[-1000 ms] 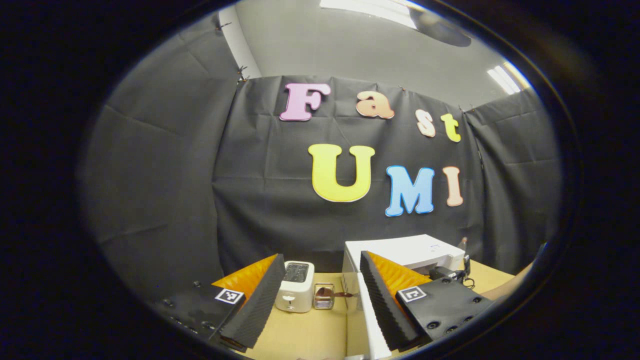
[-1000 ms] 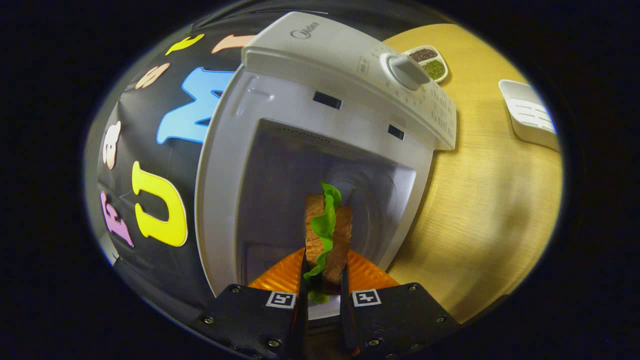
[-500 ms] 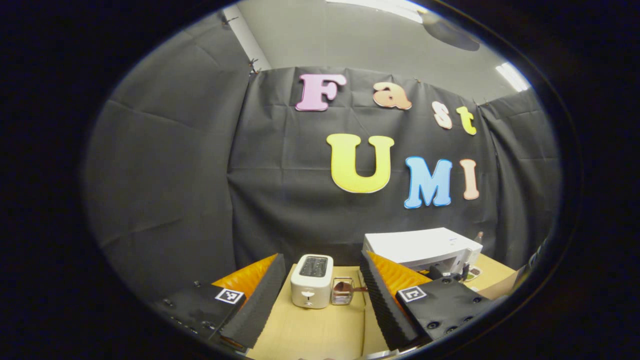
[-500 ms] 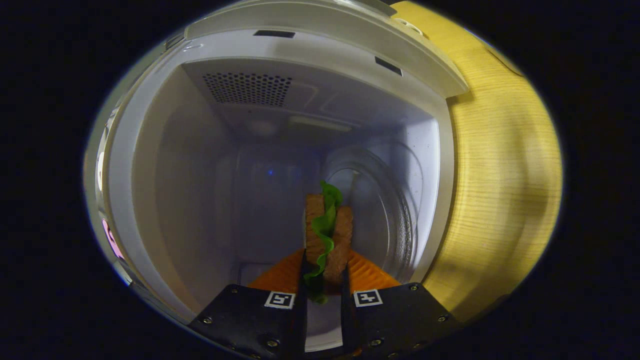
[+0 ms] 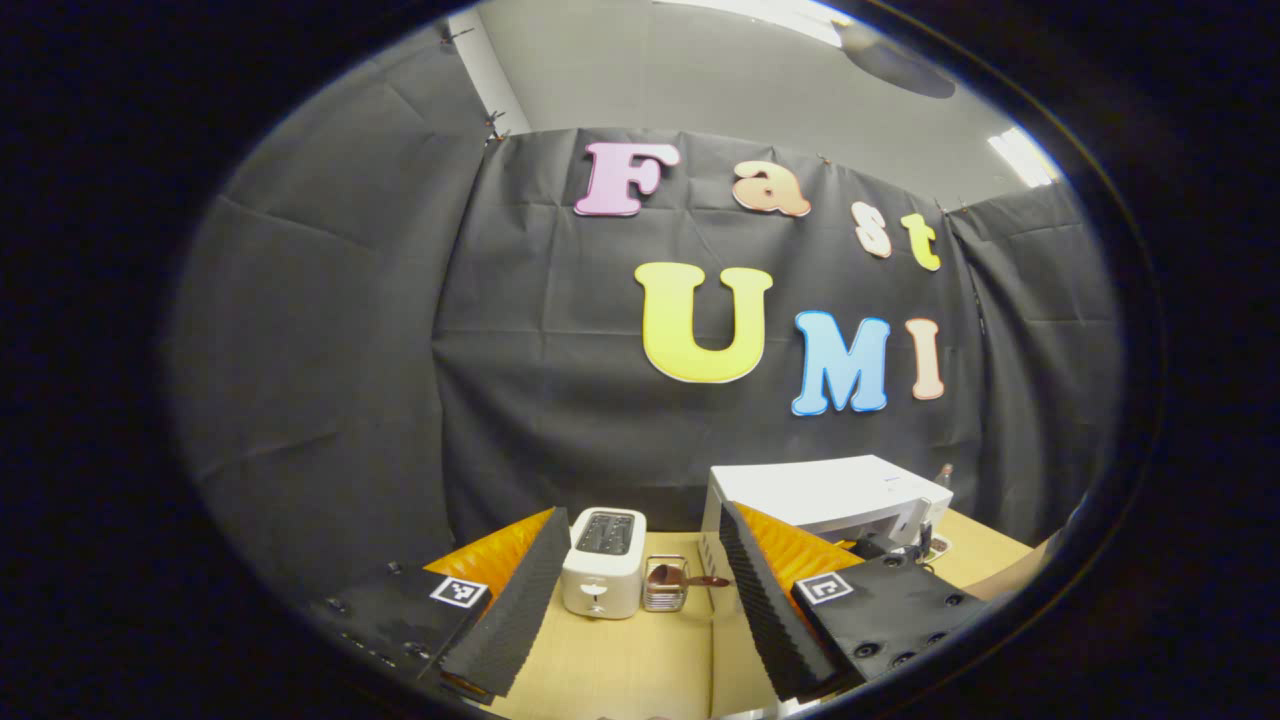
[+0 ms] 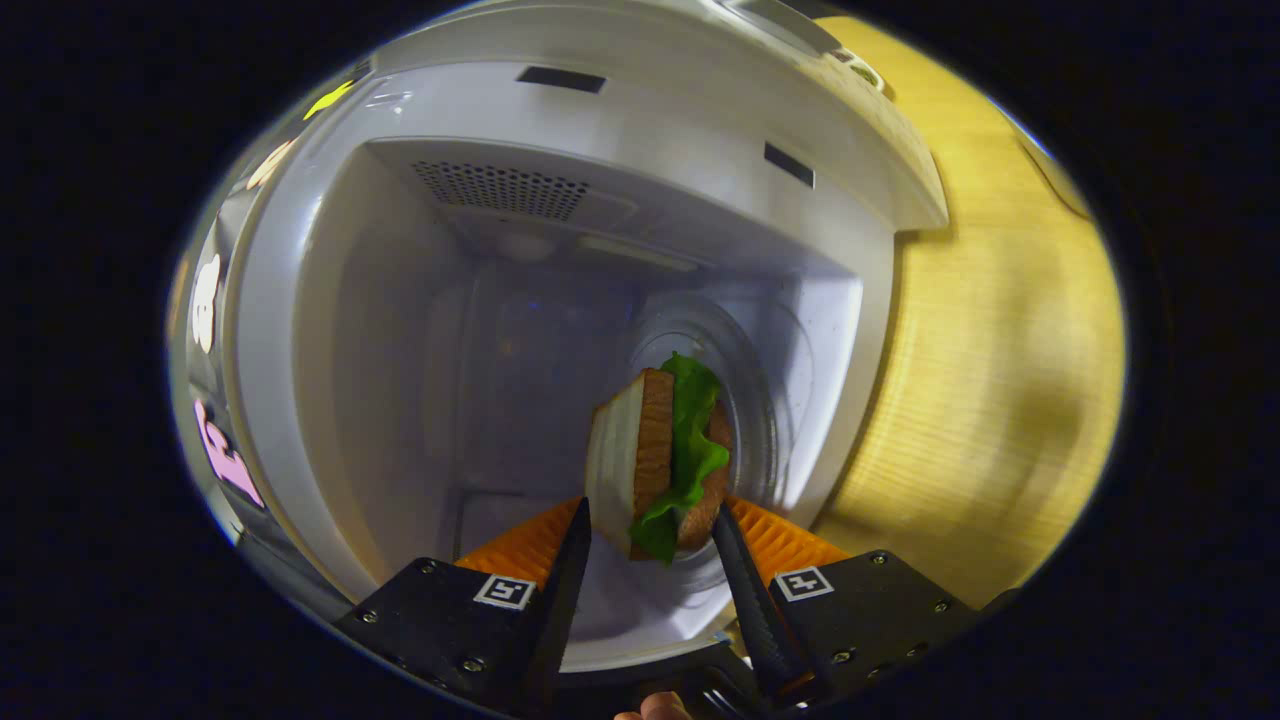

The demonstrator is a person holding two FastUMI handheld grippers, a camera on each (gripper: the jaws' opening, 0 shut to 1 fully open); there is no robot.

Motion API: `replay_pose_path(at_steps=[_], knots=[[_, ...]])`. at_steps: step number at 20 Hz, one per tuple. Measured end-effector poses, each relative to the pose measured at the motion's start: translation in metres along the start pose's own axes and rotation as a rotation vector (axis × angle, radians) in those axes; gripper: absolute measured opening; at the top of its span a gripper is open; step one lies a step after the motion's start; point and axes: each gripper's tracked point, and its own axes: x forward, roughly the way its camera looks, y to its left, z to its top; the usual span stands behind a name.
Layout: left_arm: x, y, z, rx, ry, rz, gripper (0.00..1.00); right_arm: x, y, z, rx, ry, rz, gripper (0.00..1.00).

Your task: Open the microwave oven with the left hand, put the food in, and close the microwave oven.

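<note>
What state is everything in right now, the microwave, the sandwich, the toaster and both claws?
Microwave: door open, cavity exposed.
Sandwich: on edge inside the cavity, between the spread fingers of the right claw; contact unclear.
Right claw: open, reaching into the cavity.
Left claw: open, holding nothing, above the table.
Toaster: upright on the table, slots look empty.

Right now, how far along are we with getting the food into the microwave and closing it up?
Done: the microwave stands open, its cavity exposed. In hand: the right gripper has its fingers spread, and the sandwich sits between them on the glass turntable, apparently just released. Left: draw the right gripper out, then close the door with the left gripper, which is open beside the toaster.
</note>
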Motion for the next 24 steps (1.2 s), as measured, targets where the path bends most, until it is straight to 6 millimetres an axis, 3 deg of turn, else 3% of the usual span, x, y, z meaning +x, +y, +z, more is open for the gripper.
replay_pose_path(at_steps=[3,7,10,14,16,19,24], knots=[[0.005,-0.016,0.001,-0.011,-0.014,-0.034,0.96,-0.034,-0.008,0.007,-0.163,0.003,-0.033,0.72],[0.009,-0.039,-0.003,-0.041,-0.020,-0.083,0.96,-0.081,-0.001,0.011,-0.367,0.036,-0.012,0.72],[0.010,-0.060,-0.003,-0.054,-0.025,-0.119,0.96,-0.121,0.008,0.026,-0.524,0.033,0.014,0.72],[0.006,-0.088,0.000,-0.049,-0.036,-0.140,0.96,-0.183,0.027,0.058,-0.727,-0.029,0.047,0.72],[0.002,-0.106,0.001,-0.051,-0.039,-0.141,0.96,-0.215,0.046,0.080,-0.868,-0.111,0.073,0.72],[-0.006,-0.140,-0.001,-0.063,-0.035,-0.152,0.96,-0.262,0.073,0.100,-1.013,-0.209,0.123,0.72],[-0.012,-0.197,0.002,-0.047,-0.043,-0.163,0.96,-0.335,0.099,0.134,-1.141,-0.314,0.150,0.72]])
